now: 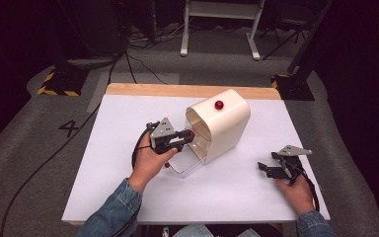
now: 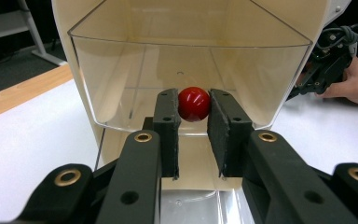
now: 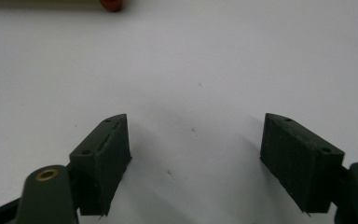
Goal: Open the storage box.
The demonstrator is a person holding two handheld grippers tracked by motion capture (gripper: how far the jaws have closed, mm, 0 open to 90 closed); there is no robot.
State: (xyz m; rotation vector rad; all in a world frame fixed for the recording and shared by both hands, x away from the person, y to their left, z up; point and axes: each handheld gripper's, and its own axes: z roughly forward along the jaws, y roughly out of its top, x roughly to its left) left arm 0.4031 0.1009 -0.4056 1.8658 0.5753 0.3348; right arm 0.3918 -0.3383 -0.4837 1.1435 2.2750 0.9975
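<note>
A cream rounded housing stands mid-table with a red knob on top, its open end facing my left gripper. That gripper is shut on a small red ball right at the opening. In the left gripper view the red ball sits pinched between the two pads of my left gripper, just before the clear inner bin. A clear flap lies open on the table below. My right gripper rests low over the white table, open, nothing between its fingers.
A second small red ball lies by the left hand; a red object also shows at the top edge of the right gripper view. The white table top ends in a wooden strip at the far side. The person's right hand appears beyond the housing.
</note>
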